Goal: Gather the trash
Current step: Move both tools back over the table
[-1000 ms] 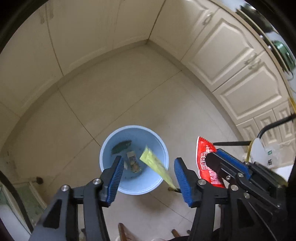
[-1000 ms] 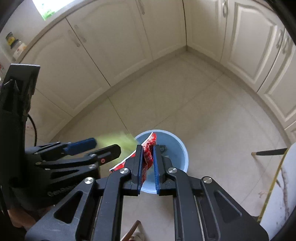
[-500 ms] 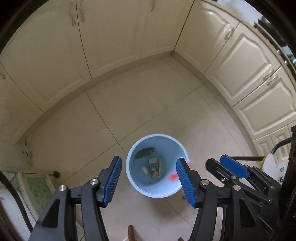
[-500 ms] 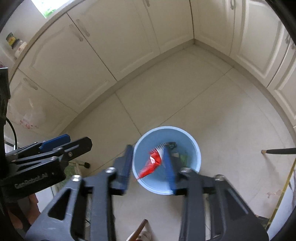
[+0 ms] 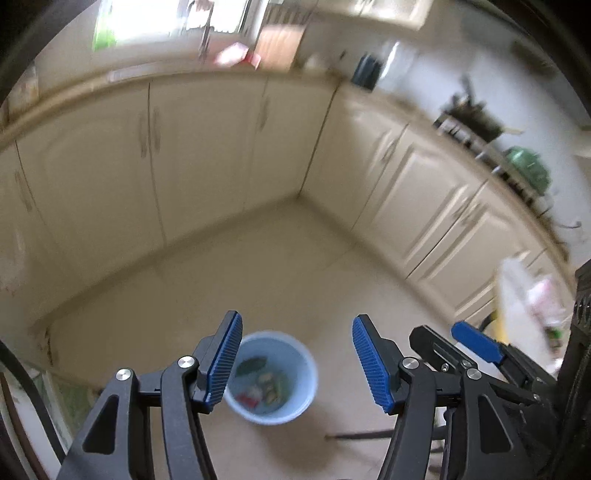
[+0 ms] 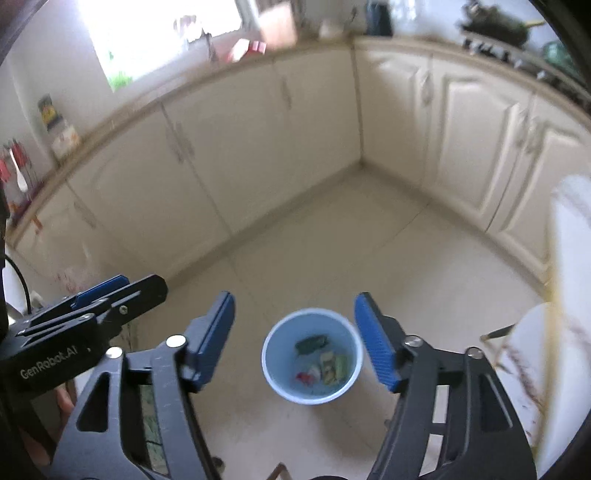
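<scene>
Right gripper (image 6: 295, 339): jaws have just been opening, nothing between them. Left gripper (image 5: 297, 363): jaws apart, empty. Blue bin (image 6: 271, 373) at 6 o'clock on the floor holds the trash (image 6: 321, 363), blurred, pieces indistinct.

Cream cabinet doors (image 6: 472, 140) run along two walls and meet in a corner at upper centre of the frame. Pale floor tiles (image 6: 332, 251) fill the middle. A bright window (image 5: 147, 22) sits at upper left, above the bench (image 6: 155, 99), where blurred red packets (image 6: 251, 48) lie. A green pot (image 5: 526, 171) stands at upper right.
</scene>
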